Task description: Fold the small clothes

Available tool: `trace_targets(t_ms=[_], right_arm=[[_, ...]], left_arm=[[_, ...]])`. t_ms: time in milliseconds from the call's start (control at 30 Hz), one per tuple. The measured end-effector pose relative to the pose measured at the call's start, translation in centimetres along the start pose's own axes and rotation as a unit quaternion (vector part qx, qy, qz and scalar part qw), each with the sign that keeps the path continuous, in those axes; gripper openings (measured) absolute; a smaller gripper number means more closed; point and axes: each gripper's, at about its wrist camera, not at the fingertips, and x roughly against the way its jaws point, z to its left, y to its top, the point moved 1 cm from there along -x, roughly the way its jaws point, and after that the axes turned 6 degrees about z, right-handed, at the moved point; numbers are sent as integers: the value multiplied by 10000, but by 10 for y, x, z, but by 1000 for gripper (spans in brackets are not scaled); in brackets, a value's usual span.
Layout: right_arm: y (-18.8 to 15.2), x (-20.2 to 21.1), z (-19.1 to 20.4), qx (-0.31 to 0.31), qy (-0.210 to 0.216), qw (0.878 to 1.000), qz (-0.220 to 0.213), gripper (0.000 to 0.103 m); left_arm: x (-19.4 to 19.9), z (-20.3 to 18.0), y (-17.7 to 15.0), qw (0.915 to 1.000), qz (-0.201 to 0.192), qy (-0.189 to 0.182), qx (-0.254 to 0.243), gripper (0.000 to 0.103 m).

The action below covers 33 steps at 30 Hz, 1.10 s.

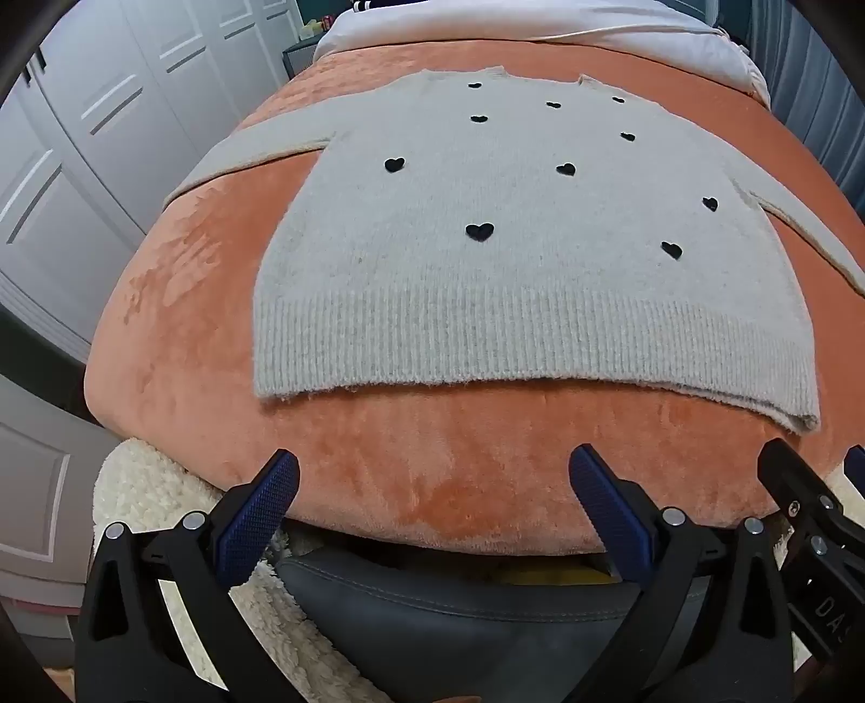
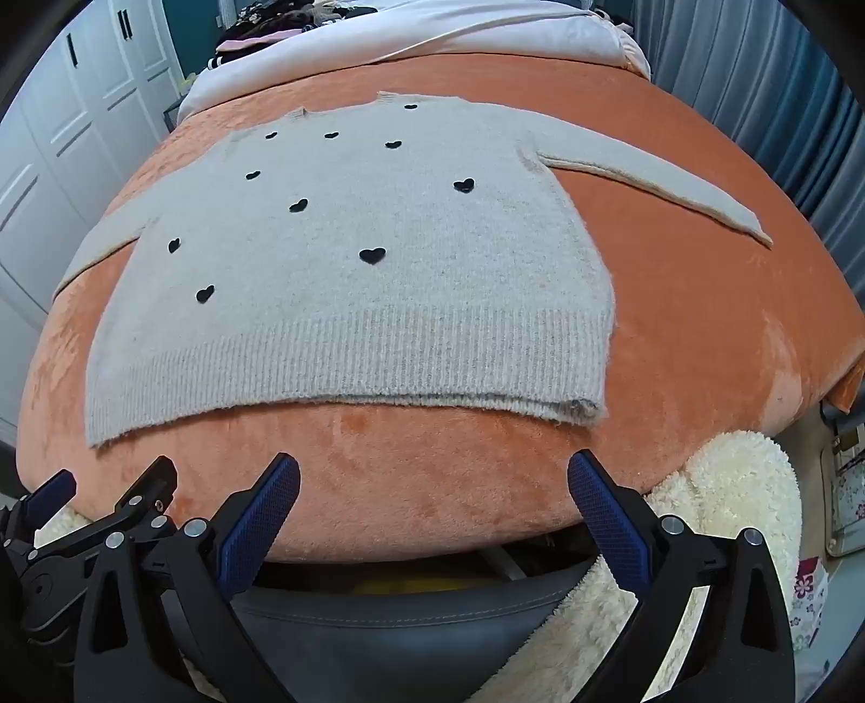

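A small grey knitted sweater (image 1: 519, 259) with black hearts lies flat on an orange plush bedcover (image 1: 432, 465), ribbed hem nearest me, both sleeves spread out to the sides. In the right wrist view the same sweater (image 2: 346, 281) fills the middle, its right sleeve (image 2: 665, 186) stretched out. My left gripper (image 1: 432, 476) hangs open above the near edge of the cover, short of the hem, with nothing between its blue pads. My right gripper (image 2: 432, 476) is likewise open and empty, close beside the left one. Each gripper shows at the edge of the other's view.
A white fluffy blanket (image 2: 740, 486) and a grey seat (image 1: 432, 611) lie below the bed's near edge. White bedding (image 1: 540, 32) is piled at the far end. White wardrobe doors (image 1: 81, 162) stand left, blue curtains (image 2: 757, 81) right.
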Motion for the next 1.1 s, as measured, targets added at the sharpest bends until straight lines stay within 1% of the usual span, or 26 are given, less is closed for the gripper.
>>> trace_targets(t_ms=[200, 233, 1100], right_arm=[[0, 1, 2, 19, 3, 10000, 26, 98], [0, -1, -1, 6, -2, 10000, 20, 98], [0, -3, 1, -13, -53, 10000, 49, 98]], left_arm=[[-4, 3, 2, 10000, 73, -33, 10, 98], [0, 0, 0, 10000, -8, 31, -10, 98], [-1, -2, -1, 10000, 1, 21, 11, 97]])
